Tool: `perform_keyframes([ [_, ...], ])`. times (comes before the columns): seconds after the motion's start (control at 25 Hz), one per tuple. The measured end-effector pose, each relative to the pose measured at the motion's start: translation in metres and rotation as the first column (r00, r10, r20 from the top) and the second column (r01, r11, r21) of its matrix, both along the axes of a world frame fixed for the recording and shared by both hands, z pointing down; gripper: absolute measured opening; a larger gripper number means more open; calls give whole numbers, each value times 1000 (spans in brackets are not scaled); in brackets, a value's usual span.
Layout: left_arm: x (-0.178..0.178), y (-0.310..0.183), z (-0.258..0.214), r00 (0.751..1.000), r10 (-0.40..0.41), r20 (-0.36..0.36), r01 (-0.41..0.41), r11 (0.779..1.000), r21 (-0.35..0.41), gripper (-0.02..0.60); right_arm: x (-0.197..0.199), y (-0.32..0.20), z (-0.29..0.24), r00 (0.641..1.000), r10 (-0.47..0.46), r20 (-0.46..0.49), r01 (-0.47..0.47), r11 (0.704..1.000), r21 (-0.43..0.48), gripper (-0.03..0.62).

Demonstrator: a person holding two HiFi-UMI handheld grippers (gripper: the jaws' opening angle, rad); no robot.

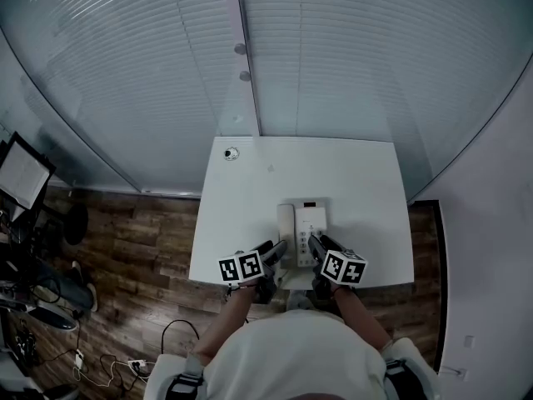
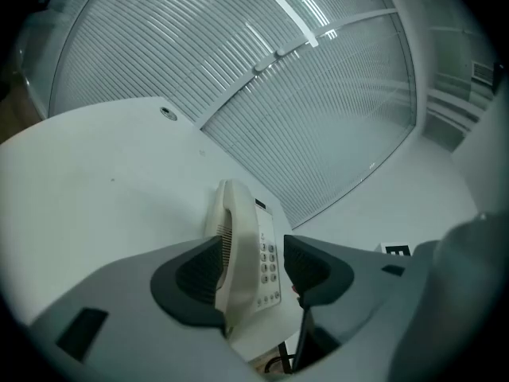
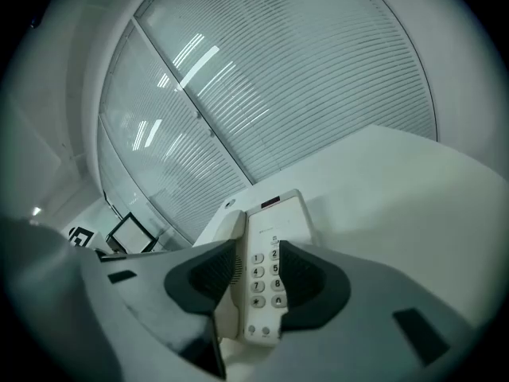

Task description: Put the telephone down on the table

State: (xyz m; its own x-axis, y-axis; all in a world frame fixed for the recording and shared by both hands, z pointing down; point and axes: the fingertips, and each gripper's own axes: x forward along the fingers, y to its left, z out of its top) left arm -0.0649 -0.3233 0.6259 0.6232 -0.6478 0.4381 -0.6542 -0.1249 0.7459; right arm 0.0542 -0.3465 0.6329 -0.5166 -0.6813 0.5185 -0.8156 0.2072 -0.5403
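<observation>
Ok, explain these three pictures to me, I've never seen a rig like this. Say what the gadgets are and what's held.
No robot here: a person holds a two-jaw gripper in each hand. The head view looks down from a camera on the person's head, showing the left gripper and right gripper over a white table. The other two pictures come from cameras riding on each gripper, looking along its jaws. A pale telephone, handset in its cradle, is near the table's front edge. Both grippers' jaws sit either side of its near end and seem to grip it; whether it is lifted I cannot tell.
</observation>
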Motion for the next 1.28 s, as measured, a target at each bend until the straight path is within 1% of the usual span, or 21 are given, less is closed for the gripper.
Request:
perform_keyframes([
  [0.08,-2,10,2,1000,-2,16,2,1000,2,235,-3,11,-1,1000,4,10,-4,1000,8,171],
  [0.2,-8,29,0,999,-8,48,8,1000,2,142,-7,32,-9,1000,11,14,-11,1000,16,141],
  [0.24,-10,35,-1,998,-10,56,10,1000,3,124,-7,39,-11,1000,14,17,-14,1000,17,130],
  [0.44,-14,64,1,998,-11,66,11,1000,0,68,-9,70,-15,1000,21,13,-21,999,26,88],
  [0.6,-17,88,2,997,-6,76,5,1000,5,47,-12,98,-17,1000,7,0,-7,999,37,68],
  [0.84,-15,120,0,998,22,65,-23,1000,10,25,-16,131,-19,1000,-8,5,8,999,49,52],
  [1.12,-11,154,-11,995,50,86,-54,998,40,21,-19,164,-27,999,-36,3,36,997,71,39],
  [1.28,-13,175,-12,992,64,106,-69,997,46,21,-24,181,-30,998,-54,-18,55,995,86,35],
])
